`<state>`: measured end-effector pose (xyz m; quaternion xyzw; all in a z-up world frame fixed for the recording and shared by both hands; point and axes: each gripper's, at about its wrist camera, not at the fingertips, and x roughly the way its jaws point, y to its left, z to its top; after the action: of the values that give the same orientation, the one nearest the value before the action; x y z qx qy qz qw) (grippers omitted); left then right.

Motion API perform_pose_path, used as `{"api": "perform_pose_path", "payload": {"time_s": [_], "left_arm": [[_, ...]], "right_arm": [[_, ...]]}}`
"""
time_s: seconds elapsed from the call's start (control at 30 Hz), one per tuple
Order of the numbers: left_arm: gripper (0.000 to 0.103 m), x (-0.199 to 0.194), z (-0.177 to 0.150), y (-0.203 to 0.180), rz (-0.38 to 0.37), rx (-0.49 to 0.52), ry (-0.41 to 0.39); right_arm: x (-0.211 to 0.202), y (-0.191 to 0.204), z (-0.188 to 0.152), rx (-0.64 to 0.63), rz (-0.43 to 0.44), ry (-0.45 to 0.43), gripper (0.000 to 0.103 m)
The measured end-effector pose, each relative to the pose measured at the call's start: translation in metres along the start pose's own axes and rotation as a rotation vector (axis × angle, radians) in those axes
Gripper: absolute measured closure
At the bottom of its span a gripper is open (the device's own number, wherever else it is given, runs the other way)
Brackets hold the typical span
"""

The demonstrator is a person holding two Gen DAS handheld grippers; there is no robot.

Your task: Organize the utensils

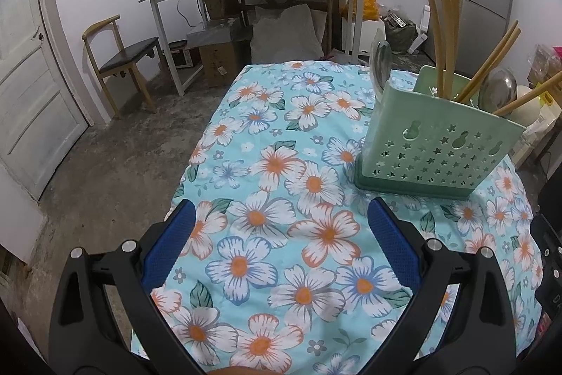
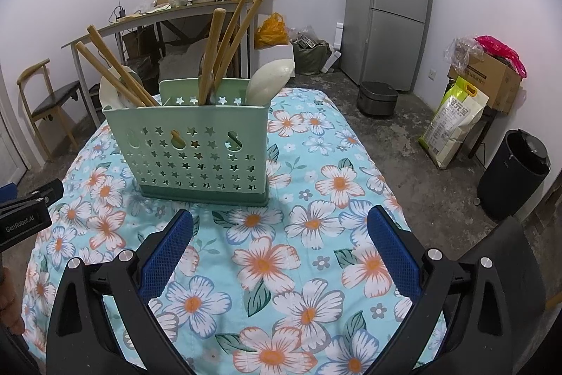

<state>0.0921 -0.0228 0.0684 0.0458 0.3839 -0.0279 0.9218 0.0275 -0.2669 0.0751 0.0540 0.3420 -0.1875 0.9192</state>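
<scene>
We hold both grippers low over a table spread with a flowered cloth (image 2: 309, 269), pale blue with white and orange blossoms. Our left gripper (image 1: 279, 220) has its blue-padded fingers (image 1: 168, 245) spread wide with nothing between them, only the cloth showing in the gap. Our right gripper (image 2: 281, 224) is the same, fingers (image 2: 393, 252) far apart and empty. The green utensil holder (image 2: 196, 150) stands upright on the cloth, a plastic caddy punched with star-shaped holes and a few gourd-shaped slots, sitting in a darker green base. From the right wrist view it is straight ahead of our right gripper, near but not touching; from the left wrist view it lies ahead and to the right of our left gripper. Out of its top lean several wooden handles (image 2: 210, 55), some slanting left, some rising near the middle. A white spoon (image 2: 268, 81) leans out at the holder's right end with its bowl upward, and a metal spoon bowl (image 1: 498, 89) shows among the sticks in the left wrist view. We cannot tell which compartment each one sits in. The cloth around the holder carries no loose utensils that we can see. At the left edge of the right wrist view our left gripper's black body shows, well apart from the holder.
</scene>
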Motion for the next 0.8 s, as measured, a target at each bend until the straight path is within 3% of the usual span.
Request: {"api": "perform_pose_path", "payload": {"time_s": [0.8], "left_arm": [[0.008,-0.0094,0.0027,-0.0082,-0.037,0.038,-0.012]], "right_arm": [[-0.0043,0.0011,0.0026,-0.004,-0.004,-0.011,0.007]]}}
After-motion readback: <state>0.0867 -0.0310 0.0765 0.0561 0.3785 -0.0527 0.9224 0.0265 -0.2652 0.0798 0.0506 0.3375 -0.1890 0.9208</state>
